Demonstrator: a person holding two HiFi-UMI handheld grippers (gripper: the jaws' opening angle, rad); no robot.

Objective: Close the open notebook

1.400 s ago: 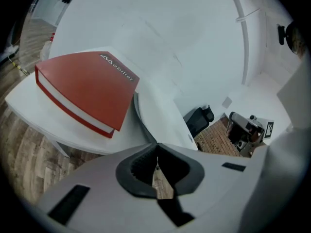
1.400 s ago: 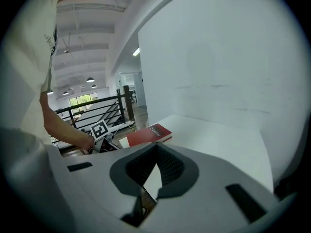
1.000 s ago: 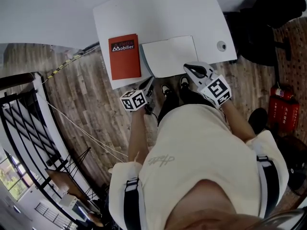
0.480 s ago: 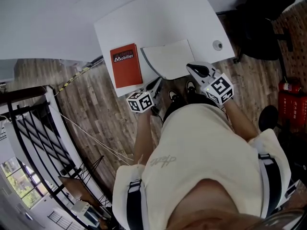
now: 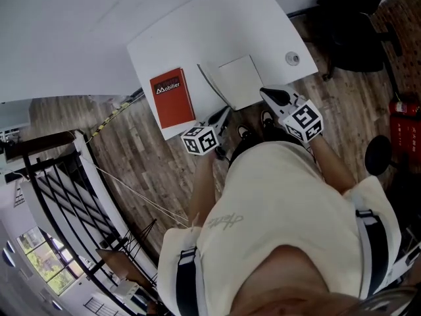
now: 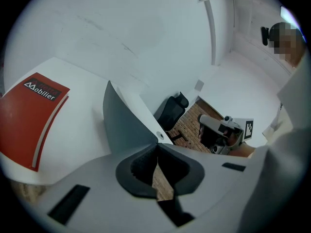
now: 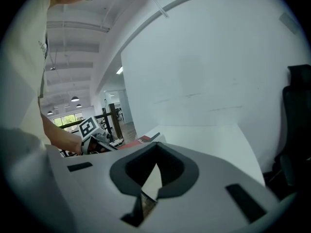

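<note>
"Where's the notebook [image 5: 238,81]?"
"On the tabletop [image 5: 197,31], just ahead of my tongs, its cover [image 6: 122,125] tilted up."
"And the tongs?"
"Left tongs [image 5: 225,112] and right tongs [image 5: 265,93] both closed, empty."

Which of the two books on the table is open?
The grey notebook beside the red Mobilier book: its cover stands raised, while the red one lies flat and shut.

White notebook [image 5: 240,81], near table [image 5: 191,31] edge (left leaf raised).
</note>
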